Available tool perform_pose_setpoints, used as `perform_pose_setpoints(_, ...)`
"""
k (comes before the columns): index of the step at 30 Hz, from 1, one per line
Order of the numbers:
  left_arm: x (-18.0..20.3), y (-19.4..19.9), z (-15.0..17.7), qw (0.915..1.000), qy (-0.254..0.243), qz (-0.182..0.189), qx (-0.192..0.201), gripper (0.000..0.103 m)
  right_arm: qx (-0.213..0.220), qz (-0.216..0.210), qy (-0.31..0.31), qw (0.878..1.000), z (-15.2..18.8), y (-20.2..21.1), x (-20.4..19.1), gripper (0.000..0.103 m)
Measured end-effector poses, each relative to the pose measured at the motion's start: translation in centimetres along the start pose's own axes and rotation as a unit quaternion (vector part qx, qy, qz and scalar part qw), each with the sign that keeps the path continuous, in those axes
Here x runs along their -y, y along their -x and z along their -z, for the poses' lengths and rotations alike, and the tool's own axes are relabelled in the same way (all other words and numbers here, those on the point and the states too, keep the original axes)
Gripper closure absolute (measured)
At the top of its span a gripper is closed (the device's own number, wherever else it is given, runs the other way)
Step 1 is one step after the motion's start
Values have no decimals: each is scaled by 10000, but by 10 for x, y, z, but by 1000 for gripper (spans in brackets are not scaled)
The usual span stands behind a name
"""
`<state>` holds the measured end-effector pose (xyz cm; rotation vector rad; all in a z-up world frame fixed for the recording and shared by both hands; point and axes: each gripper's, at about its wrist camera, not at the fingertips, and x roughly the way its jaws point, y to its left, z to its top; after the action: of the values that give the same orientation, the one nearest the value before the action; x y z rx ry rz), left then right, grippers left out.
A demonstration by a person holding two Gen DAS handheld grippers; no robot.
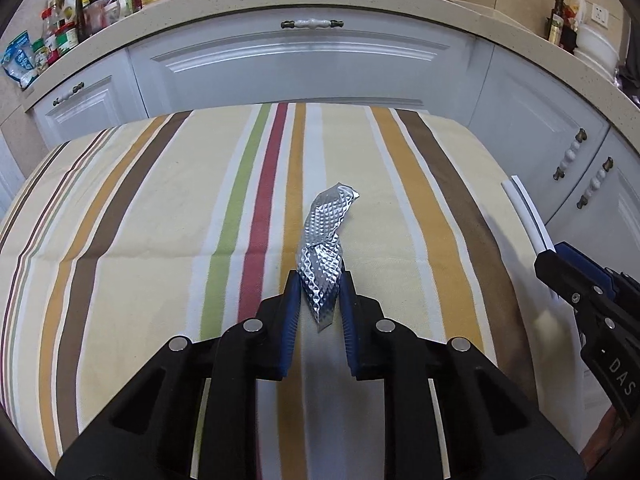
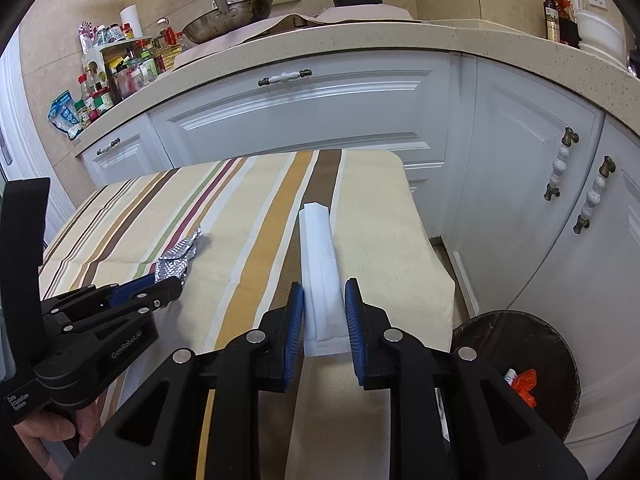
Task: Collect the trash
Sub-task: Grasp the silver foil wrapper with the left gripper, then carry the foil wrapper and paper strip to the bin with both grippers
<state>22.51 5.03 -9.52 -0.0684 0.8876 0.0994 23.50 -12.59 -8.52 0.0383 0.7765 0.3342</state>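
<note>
Both grippers pinch trash — the left gripper [image 1: 319,280] silver foil [image 1: 326,248], the right gripper [image 2: 324,292] a white wrapper [image 2: 322,268]. Next, I think — lift both and drop them in the bin [image 2: 560,344].

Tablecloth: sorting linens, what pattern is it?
Tablecloth: cream with brown, mustard, green, red and white stripes; left wrist view.

The left camera sits close above the striped table [image 1: 160,200], looking down and toward the white cupboards [image 1: 304,68]. The right camera looks the same way from farther right. Both see the table and cupboards.
</note>
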Motion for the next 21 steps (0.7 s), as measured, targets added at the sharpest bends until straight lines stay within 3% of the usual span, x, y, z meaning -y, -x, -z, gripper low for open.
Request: perform_pose_setpoints(21, -31, 34, 14, 9994, 153, -133, 272, 84, 102, 39, 100, 9999, 8, 13, -12, 80)
